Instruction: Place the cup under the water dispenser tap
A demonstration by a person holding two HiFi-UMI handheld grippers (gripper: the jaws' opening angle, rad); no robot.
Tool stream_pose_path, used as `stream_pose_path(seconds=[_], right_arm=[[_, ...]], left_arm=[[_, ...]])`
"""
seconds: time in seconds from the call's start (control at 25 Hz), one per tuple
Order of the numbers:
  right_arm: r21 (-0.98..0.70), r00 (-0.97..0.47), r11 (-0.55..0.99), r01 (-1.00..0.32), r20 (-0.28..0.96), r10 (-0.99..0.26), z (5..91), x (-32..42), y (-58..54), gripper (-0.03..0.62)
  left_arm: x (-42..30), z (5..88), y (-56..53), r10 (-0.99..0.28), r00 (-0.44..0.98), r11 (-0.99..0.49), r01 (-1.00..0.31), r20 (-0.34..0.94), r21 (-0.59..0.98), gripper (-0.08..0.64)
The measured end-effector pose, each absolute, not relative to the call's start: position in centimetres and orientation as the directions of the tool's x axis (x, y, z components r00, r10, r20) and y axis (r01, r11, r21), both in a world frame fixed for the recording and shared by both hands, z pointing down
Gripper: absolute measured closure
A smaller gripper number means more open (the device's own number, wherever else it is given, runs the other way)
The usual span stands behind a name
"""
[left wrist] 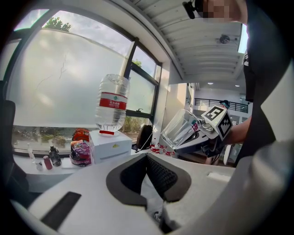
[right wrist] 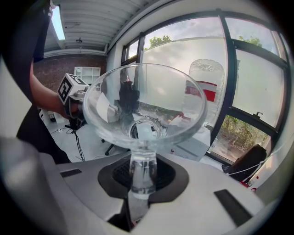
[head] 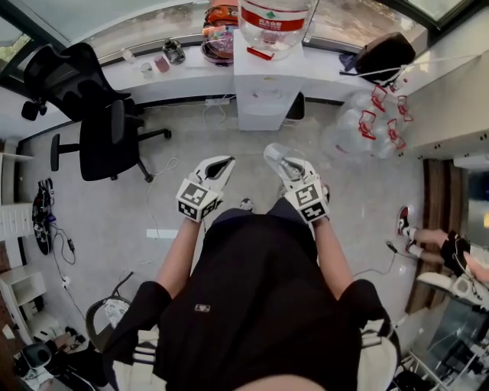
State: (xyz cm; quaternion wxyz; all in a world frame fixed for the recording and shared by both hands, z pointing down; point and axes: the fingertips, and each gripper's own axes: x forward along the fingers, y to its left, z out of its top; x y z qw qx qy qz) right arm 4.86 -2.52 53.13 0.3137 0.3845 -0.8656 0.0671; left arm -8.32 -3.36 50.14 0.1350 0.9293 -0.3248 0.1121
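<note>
- The cup (right wrist: 144, 108) is a clear glass. The right gripper (right wrist: 143, 179) clamps it only at its thick bottom end, and the wide mouth sticks out in front of the jaws, tilted.
- The left gripper (left wrist: 149, 176) has its jaws pressed together with nothing between them, just beside the right one.
- The hold is narrow and the glass is smooth, so I think the cup could turn or slide out if it bumps into something.
- The rim leads the way, so it would probably hit the water dispenser (head: 263, 84) first. I cannot make out the tap from here, which makes aiming harder.
- The cup is in the air over a hard pale floor (head: 191, 137), well apart from the dispenser; a fall there would likely break it.
- The dispenser stands against a white window ledge (head: 183, 72) with a big bottle (head: 273, 23) on top. An office chair (head: 99, 114) is to the left, empty bottles (head: 367, 122) are to the right, and cables lie on the floor.
</note>
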Motion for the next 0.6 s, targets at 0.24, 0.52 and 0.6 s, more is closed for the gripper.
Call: stream_pose_path(seconds=[0.24, 0.52, 0.6], right_arm=[[0.127, -0.523, 0.716, -0.687, 0.599, -0.607, 53.2, 3.7, -3.5, 0.551], [0.116, -0.527, 0.725, -0.679, 0.61, -0.591, 54.2, 4.5, -5.9, 0.55], [0.105, -0.532, 0.729, -0.676, 0.615, -0.582, 54.5, 4.5, -6.7, 0.549]], left_arm=[[-10.0, 50.5, -3.9, -0.597, 0.742, -0.728, -0.661, 0.305, 0.184, 0.56], [-9.3, 50.7, -6.5, -0.61, 0.731, -0.716, -0.674, 0.306, 0.184, 0.56], [-9.1, 50.8, -7.2, -0.608, 0.73, -0.715, -0.674, 0.312, 0.185, 0.56]])
